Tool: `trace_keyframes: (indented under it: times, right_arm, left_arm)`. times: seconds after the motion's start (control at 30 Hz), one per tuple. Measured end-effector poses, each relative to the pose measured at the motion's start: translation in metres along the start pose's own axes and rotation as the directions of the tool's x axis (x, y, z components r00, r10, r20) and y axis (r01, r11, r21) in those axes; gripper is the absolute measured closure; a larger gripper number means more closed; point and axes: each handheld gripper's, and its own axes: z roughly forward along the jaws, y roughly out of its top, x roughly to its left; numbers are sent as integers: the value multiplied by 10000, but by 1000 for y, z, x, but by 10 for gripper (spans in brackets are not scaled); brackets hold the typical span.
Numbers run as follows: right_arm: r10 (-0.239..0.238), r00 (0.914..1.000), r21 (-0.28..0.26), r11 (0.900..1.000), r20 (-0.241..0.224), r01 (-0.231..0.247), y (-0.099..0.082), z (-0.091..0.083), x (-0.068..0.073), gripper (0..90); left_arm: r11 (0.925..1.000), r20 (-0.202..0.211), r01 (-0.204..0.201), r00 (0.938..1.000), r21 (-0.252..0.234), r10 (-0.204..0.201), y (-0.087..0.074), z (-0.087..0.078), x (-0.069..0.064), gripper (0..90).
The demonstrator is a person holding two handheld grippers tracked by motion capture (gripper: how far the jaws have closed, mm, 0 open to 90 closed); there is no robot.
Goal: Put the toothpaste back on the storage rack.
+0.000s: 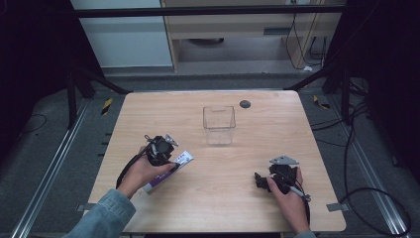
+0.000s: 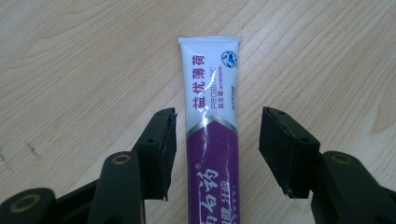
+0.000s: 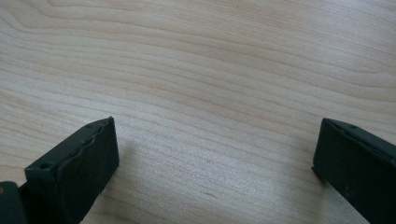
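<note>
While the person's arms rest over the near edge of the table (image 1: 277, 208), the left gripper (image 2: 217, 140) hangs over a tube (image 2: 212, 116) of toothpaste that lies flat on the wood. In the left gripper view the tube runs straight up between the two black jaws, white at its flat crimped end and purple lower down, with printed characters along its length. A strip of bare wood shows on each side between the tube and the pads (image 2: 163, 140), a narrow one on the left and a wider one on the right, so the jaws straddle the tube without pressing it; they are released, not yet clenched on anything. From the high view the tube (image 1: 184, 158) sits at the near left part of the table, slanted, its white end poking out from under the left gripper (image 1: 159, 149) toward the middle.

The right gripper (image 1: 262, 181) lies at the near right, well apart from the tube, its jaws pointing toward the table's middle. In the right gripper view its jaws stand wide with only wood grain between them.

A clear box (image 1: 219, 125) stands upright beyond the centre, apart from both hands, and a small dark disc (image 1: 244, 104) sits near the far edge behind it
</note>
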Motion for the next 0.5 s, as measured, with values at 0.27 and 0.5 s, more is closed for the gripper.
trace_keyframes:
  times: [0.27, 0.5]
  right_arm:
    - [-13, 10000, -2, 10000, 3, 13, 0, 0, 0, 3]
    - [5, 10000, -8, 10000, -5, -5, 0, 0, 0, 3]
  left_arm:
    - [9992, -85, 119, 9999, 383, -116, -3, 14, 3, 438]
    - [9981, -51, 266, 9996, 551, -263, -4, 23, 6, 449]
